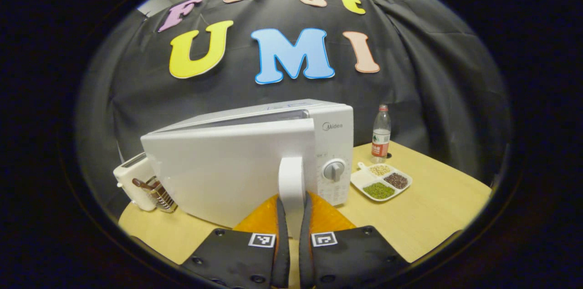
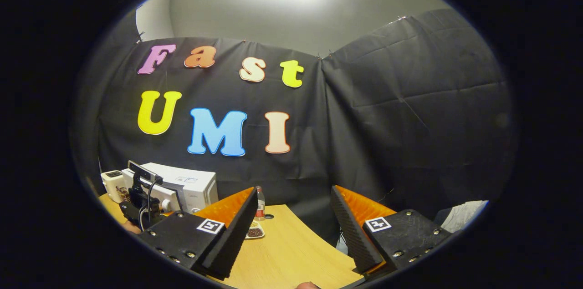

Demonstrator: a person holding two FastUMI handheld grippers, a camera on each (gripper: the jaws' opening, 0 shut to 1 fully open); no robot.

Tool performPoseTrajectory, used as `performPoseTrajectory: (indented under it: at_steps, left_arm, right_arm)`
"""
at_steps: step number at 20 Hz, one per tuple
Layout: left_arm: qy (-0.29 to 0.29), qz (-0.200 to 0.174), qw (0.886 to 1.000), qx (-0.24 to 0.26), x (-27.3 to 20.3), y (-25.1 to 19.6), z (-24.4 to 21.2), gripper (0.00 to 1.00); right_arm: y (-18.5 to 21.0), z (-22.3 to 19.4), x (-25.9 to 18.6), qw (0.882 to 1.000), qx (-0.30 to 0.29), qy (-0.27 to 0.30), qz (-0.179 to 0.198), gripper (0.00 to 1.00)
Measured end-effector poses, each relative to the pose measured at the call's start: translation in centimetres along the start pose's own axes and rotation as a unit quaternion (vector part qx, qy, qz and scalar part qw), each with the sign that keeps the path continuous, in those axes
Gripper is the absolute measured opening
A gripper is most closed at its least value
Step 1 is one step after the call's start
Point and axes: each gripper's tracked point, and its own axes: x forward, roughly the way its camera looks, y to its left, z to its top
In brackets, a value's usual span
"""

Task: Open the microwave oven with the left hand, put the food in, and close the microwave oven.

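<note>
Left gripper [image 1: 291, 216] clamps door handle [image 1: 291, 179], frame centre, for pulling door [image 1: 227, 166] ajar; right gripper [image 2: 291, 230] released, idle.

A staged recording booth is posing as a kitchen: black cloth [image 2: 410, 111] is hanging behind a wooden bench [image 1: 423, 216] carrying a microwave [image 1: 237, 166], a toaster [image 1: 136, 179] and a divided dish of beans [image 1: 381, 181].

The microwave [image 1: 255, 157] stood across the table's [image 1: 432, 216] left half, its door [image 1: 227, 166] swung partly outward and blocking that side. At two o'clock from it a divided dish [image 1: 381, 181] and a bottle [image 1: 380, 134] took some room. A toaster [image 1: 136, 179] crowded nine o'clock. Bare tabletop lay toward four o'clock, seemingly passable.
</note>
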Motion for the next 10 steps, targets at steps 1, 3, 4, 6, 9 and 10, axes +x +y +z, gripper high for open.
performPoseTrajectory:
  at_steps: [1, 3, 4, 6, 9, 10]
  left_arm:
    - [0.003, 0.006, 1.0, 0.0, -1.0, 0.4, -0.3, 0.15]
    - [0.007, 0.022, 1.0, -0.002, -3.3, 1.4, -0.9, 0.17]
    - [0.008, 0.032, 0.999, -0.005, -4.5, 2.0, -1.3, 0.17]
    - [0.01, 0.05, 0.999, -0.006, -6.9, 3.4, -2.1, 0.15]
    - [0.017, 0.08, 0.997, -0.007, -10.3, 5.9, -3.3, 0.17]
    - [0.02, 0.093, 0.995, -0.01, -11.4, 6.9, -3.7, 0.14]
  right_arm:
    - [0.2, 0.2, -0.2, 1.0, 0.004, -0.003, 0.011, 0.96]
    - [0.6, 0.3, -0.8, 0.999, 0.007, -0.009, 0.034, 0.96]
    - [0.7, 0.3, -1.3, 0.999, 0.007, -0.011, 0.045, 0.96]
    - [1.1, 0.3, -2.1, 0.997, 0.011, -0.013, 0.07, 0.96]
    - [2.0, 0.0, -3.1, 0.994, 0.026, -0.011, 0.108, 0.96]
    - [2.3, 0.0, -3.4, 0.993, 0.028, -0.01, 0.118, 0.96]
